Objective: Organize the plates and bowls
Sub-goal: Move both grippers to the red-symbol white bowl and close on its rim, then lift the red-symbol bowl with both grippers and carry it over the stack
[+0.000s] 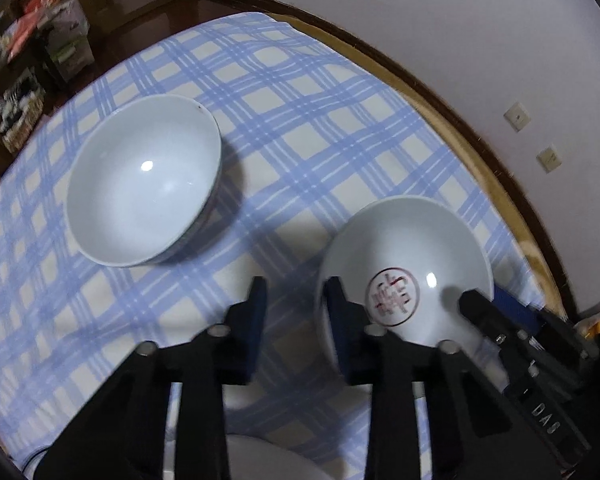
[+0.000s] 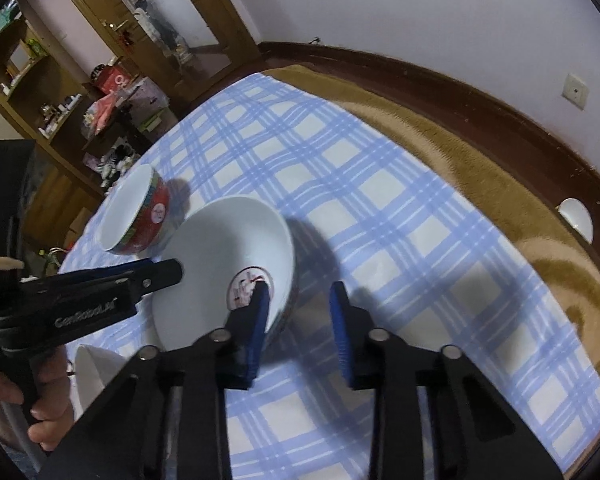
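Bowls stand on the table (image 2: 480, 152), on a blue checked cloth (image 2: 380, 200). The seal bowl (image 1: 404, 248), white with a red mark at its bottom, sits upright between the two tools.

The left tool (image 1: 296, 292) comes at it from the left side. One of its fingers (image 1: 334, 300) lies over the rim of the seal bowl, the other stands outside over the cloth, so the bowl's wall is between them. The jaws are narrowed but not pinching: cloth shows in the gap. A hand (image 2: 48, 400) holds this tool at its grip.

The right tool (image 2: 300, 292) straddles the opposite rim. Its inner finger (image 2: 260, 312) reaches down inside the bowl, just beside the red mark, and the outer one stands a little clear of the outer wall. It too is part-closed around the wall, with no squeeze that I can see.

A red bowl (image 2: 140, 212), white inside, stands just beyond the seal bowl on the left tool's side, close to it; I cannot tell whether they touch. A white dish (image 2: 92, 372) lies at the near edge below the left tool. Another white piece (image 2: 576, 216) sits well apart, off the cloth, by the table's far side.
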